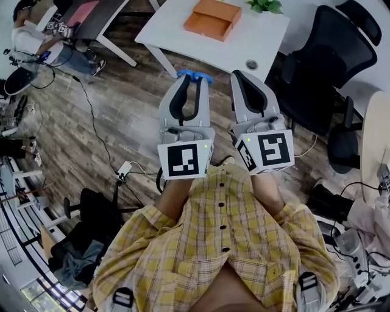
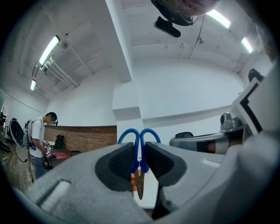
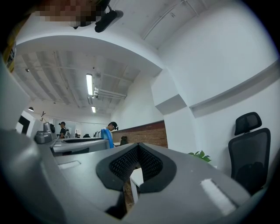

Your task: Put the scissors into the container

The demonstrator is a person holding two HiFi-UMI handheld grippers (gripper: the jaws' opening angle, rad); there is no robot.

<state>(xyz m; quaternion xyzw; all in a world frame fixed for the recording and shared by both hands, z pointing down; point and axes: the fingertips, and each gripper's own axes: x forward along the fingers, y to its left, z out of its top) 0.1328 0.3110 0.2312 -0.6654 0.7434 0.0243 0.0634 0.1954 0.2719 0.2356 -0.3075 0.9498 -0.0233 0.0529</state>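
Blue-handled scissors [image 1: 195, 75] are clamped between the pads of my left gripper [image 1: 192, 83], which is shut on them and held up in front of the person's chest. In the left gripper view the two handle loops [image 2: 139, 134] stick out above the jaws and the metal blade [image 2: 140, 189] points down below them. My right gripper [image 1: 241, 78] is beside it on the right, shut with nothing in it; its pads [image 3: 138, 162] meet. The orange open container [image 1: 213, 18] lies on the white table [image 1: 262, 36], well beyond both grippers.
A black office chair [image 1: 332, 55] stands right of the table, another [image 1: 344, 143] further right. A plant [image 1: 265, 5] sits at the table's far edge. Cables and a power strip [image 1: 125, 170] lie on the wooden floor. A person [image 1: 36, 42] sits far left.
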